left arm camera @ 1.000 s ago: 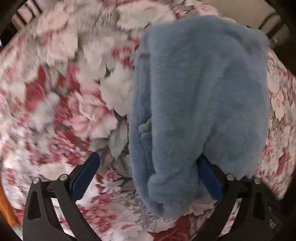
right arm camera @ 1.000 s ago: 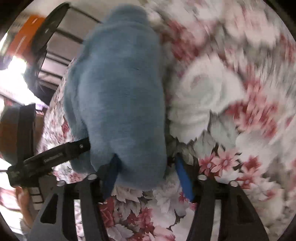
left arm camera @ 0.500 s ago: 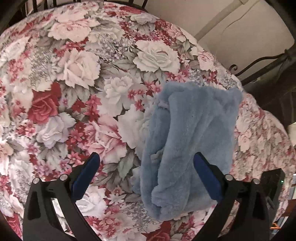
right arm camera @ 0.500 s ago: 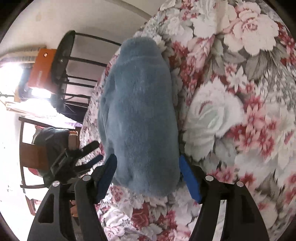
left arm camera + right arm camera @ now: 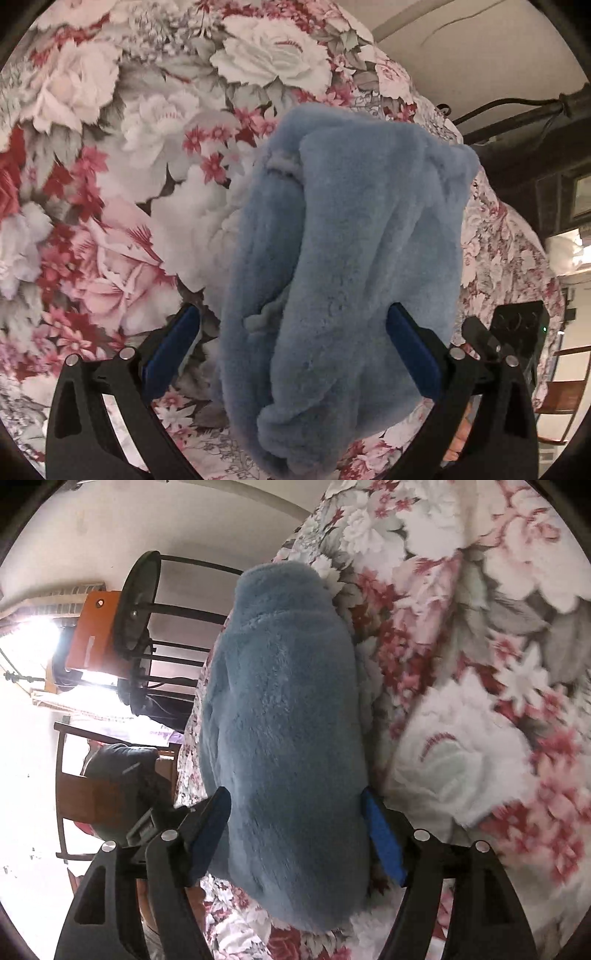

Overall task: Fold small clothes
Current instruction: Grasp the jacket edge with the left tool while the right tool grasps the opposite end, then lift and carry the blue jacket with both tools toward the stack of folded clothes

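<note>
Blue fleece garment [image 5: 343, 266] lies bunched on floral bedspread [image 5: 122, 192], both tools spread wide.

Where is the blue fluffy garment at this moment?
The blue fluffy garment lies bundled on the floral bedspread, near the bed's edge, and in each wrist view it sits between the open fingers of the left gripper and right gripper.
</note>
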Demonstrator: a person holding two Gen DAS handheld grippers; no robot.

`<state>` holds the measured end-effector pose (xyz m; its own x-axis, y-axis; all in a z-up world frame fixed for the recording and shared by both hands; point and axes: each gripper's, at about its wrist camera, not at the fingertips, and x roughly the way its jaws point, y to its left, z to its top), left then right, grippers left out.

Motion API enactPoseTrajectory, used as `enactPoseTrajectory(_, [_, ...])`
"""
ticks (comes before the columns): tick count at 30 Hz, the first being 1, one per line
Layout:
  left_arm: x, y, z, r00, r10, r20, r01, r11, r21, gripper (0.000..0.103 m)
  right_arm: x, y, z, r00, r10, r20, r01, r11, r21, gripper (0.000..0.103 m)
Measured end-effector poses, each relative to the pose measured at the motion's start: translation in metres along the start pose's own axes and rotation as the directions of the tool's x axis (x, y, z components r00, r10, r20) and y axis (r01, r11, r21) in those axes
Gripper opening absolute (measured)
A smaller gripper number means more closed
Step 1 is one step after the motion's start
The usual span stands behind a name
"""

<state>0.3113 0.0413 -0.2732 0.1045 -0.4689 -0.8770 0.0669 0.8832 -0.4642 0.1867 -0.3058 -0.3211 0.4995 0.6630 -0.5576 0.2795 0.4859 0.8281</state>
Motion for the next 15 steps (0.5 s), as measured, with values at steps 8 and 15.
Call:
enactPoseTrajectory(8, [0.016, 0.012, 0.000, 0.990, -0.138, -0.004, 0.138, 0.989, -0.051, 0.099, 0.010, -0.017, 0.006, 1.000, 0.014, 0.010, -0.015, 0.998, 0.055, 0.077])
enactPoseTrajectory(15, [0.030, 0.006, 0.001, 0.983, -0.183, -0.026, 0.183, 0.983, 0.000, 0.099, 0.014, -0.020, 0.002, 1.000, 0.022, 0.019, -0.023, 0.998, 0.051, 0.077])
